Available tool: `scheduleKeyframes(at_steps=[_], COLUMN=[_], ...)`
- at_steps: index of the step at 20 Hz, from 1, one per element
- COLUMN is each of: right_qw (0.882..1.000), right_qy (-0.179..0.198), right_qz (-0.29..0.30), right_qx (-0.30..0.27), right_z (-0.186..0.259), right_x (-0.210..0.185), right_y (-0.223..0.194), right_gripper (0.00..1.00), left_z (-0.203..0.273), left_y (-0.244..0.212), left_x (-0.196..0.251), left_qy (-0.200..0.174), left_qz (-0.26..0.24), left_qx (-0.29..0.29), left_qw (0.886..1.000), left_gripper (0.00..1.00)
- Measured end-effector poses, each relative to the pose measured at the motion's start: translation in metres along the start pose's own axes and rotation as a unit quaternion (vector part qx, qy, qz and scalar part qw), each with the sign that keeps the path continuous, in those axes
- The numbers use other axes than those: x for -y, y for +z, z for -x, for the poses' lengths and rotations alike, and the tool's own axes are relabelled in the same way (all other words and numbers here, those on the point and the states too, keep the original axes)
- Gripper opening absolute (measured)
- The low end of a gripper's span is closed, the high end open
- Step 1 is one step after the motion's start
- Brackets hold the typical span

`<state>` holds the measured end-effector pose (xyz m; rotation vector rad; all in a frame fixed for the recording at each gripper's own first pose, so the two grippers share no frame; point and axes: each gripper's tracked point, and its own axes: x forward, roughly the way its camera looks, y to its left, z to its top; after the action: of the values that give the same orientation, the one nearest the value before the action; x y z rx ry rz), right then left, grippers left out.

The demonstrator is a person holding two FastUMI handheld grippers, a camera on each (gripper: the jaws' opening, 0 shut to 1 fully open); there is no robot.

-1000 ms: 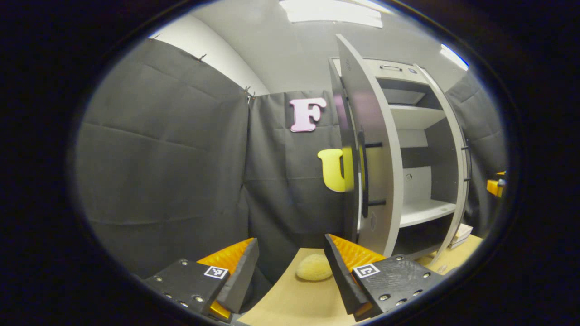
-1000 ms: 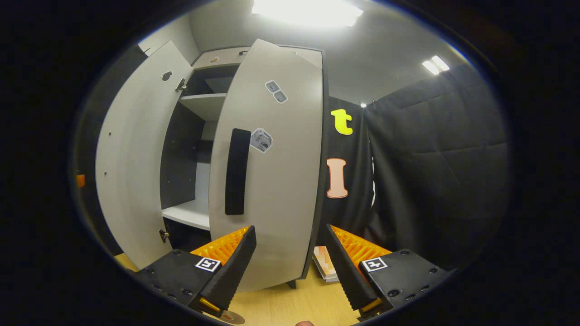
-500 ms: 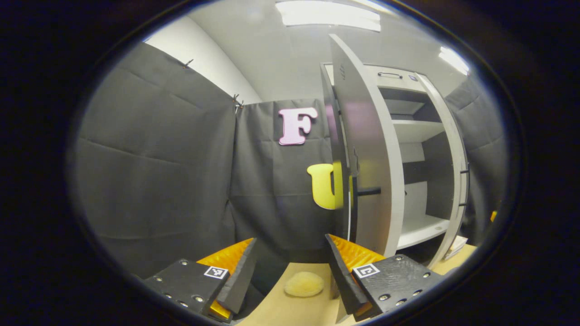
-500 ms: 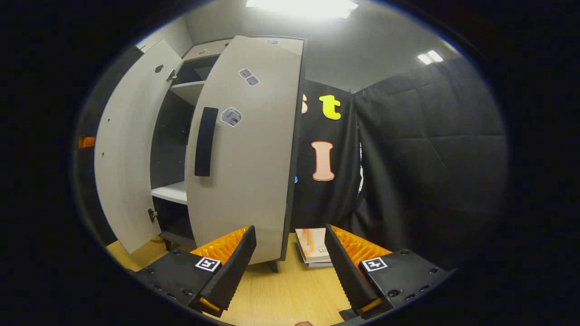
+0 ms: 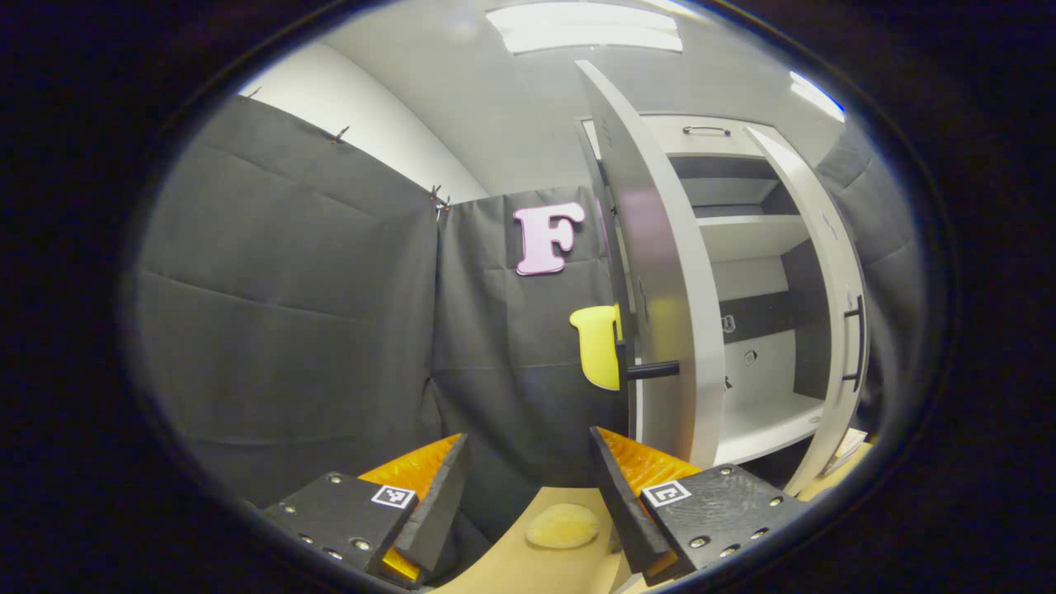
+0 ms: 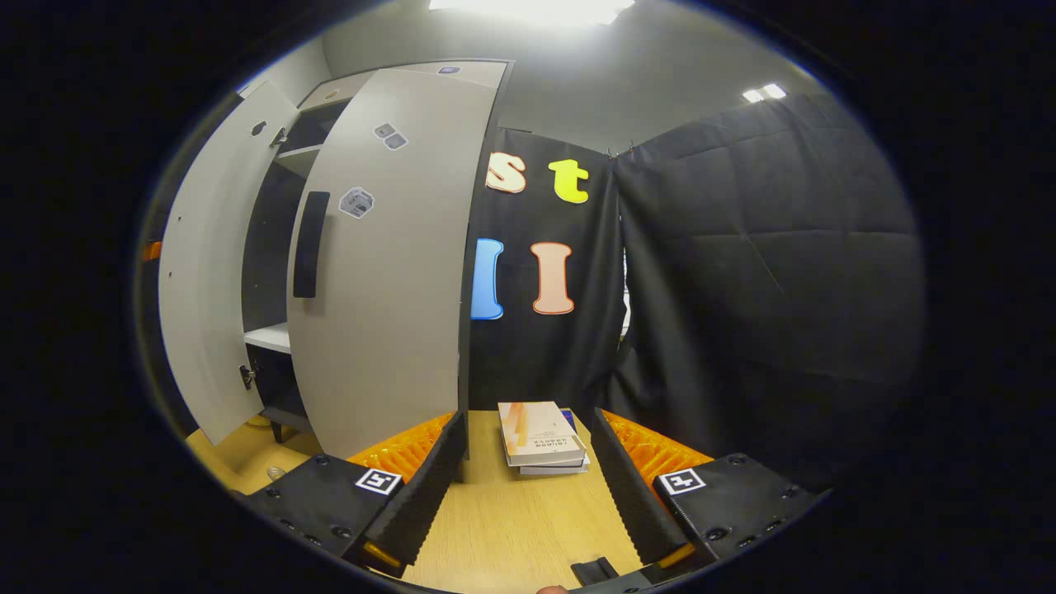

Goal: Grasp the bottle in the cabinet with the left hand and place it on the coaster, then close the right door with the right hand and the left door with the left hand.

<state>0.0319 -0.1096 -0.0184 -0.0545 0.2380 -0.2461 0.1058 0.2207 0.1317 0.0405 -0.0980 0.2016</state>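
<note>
Right gripper view shows the right door [image 6: 388,272] at 10 o'clock nearly closed, left door [image 6: 202,272] open, both claws [image 6: 524,487] [image 5: 528,495] released, empty.

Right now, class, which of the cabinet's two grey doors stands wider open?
The grey left door, showing its plain inner face with hinge holes, stands wider open. The grey right door, showing its outer face with the black handle, is nearly closed.

Pale grey cabinet doors [image 6: 388,272], black handle [image 6: 305,245], light wood table [image 6: 511,528]
</note>
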Motion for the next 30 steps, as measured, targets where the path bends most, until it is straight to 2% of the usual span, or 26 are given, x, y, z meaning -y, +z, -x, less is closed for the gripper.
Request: scheduleKeyframes(at_steps=[4,9,17,23,30], right_qw=[1.0,1.0,0.999,0.999,1.0], right_qy=[0.009,0.027,0.036,0.035,0.019], right_qz=[0.001,0.006,-0.003,0.008,0.006], right_qx=[0.001,0.0,0.0,0.002,0.002], right_z=[-0.01,-0.02,-0.027,-0.029,-0.021], right_x=[0.009,0.01,0.016,0.015,0.037], right_y=[0.0,-0.004,-0.006,-0.003,-0.006], right_gripper=[0.97,0.97,0.97,0.97,0.97], left_z=[0.004,0.015,0.02,0.022,0.007], left_y=[0.003,0.007,0.014,0.018,0.029], left_x=[0.009,0.036,0.073,0.113,0.176], left_qy=[0.006,-0.009,-0.034,-0.068,-0.121], left_qz=[-0.001,-0.004,-0.004,0.001,0.014], left_qx=[0.003,0.006,0.009,0.019,0.033], left_qw=[1.0,1.0,0.999,0.997,0.992], left_gripper=[0.85,0.85,0.85,0.85,0.85])
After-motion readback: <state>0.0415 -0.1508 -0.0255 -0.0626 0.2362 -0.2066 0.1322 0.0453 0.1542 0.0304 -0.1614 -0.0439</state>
